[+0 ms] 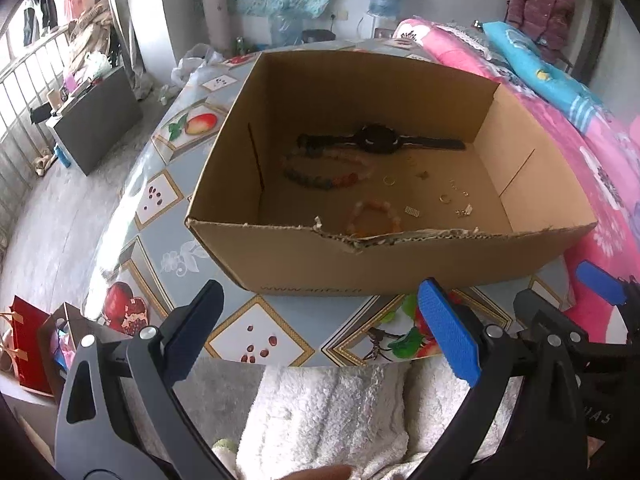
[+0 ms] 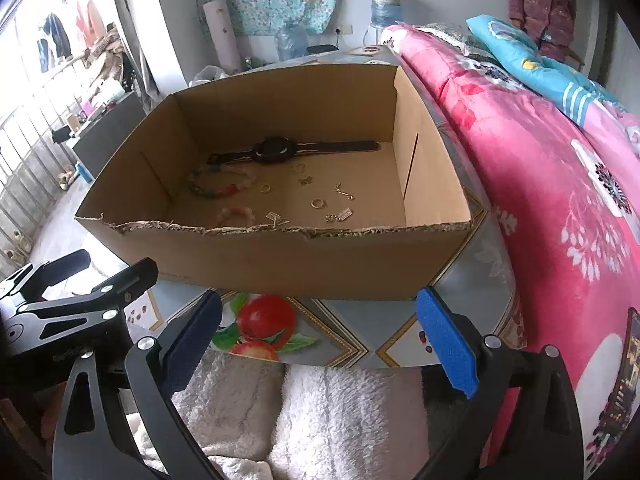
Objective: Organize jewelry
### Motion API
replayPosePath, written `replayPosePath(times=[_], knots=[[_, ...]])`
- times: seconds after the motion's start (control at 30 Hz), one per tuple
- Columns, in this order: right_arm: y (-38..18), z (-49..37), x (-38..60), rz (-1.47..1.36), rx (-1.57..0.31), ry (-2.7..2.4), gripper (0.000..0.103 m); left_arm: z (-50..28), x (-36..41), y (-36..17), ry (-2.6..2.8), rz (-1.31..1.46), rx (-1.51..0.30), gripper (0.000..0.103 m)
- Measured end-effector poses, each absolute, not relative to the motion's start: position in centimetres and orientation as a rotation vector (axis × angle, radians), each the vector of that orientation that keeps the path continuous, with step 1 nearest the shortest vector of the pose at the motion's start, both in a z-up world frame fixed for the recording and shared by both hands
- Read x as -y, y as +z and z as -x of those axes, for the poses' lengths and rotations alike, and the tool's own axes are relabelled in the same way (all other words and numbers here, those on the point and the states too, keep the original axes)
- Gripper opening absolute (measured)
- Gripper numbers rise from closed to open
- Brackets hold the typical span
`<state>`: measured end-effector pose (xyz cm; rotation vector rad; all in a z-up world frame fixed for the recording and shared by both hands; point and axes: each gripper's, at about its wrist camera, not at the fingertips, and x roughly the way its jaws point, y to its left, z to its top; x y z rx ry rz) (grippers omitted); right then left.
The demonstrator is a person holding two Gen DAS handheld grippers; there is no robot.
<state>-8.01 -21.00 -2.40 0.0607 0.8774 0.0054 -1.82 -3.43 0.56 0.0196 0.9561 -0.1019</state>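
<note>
Both tongs, left tongs [image 1: 320,320] and right tongs [image 2: 320,328], are hovering released and empty above the table [image 1: 280,320]; jewelry [image 2: 316,203] is lying inside the cardboard box [image 1: 400,264], beneath a black watch [image 2: 272,150].

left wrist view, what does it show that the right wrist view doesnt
Only the left wrist view shows the red gift bag on the floor at lower left, the mango print on the tablecloth, and the right claw from the side.

Only the right wrist view shows the left claw from the side and the chain piece clearly.

Both show the cardboard box holding the black watch, the multicoloured bead bracelet, the orange bead bracelet and small gold rings, plus the pink quilt.
</note>
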Motion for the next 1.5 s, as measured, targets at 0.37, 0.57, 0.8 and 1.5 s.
replayPosePath(times=[0.37,0.57,0.8,1.5], knots=[[-2.6,7.4,21.1,-0.060,-0.885,-0.045,0.095,1.6,3.6,0.5,-0.080,-0.039,-0.956,0.094],[-2.8,7.2,21.1,-0.068,-0.896,-0.049,0.095,1.3,3.6,0.4,-0.074,-0.043,-0.969,0.094],[-3.2,6.7,21.5,-0.092,-0.918,-0.055,0.095,0.7,3.9,0.2,-0.075,-0.055,-0.994,0.094],[-3.8,5.7,21.6,-0.098,-0.951,-0.064,0.095,-0.4,4.5,-0.6,-0.060,-0.071,-1.028,0.094]])
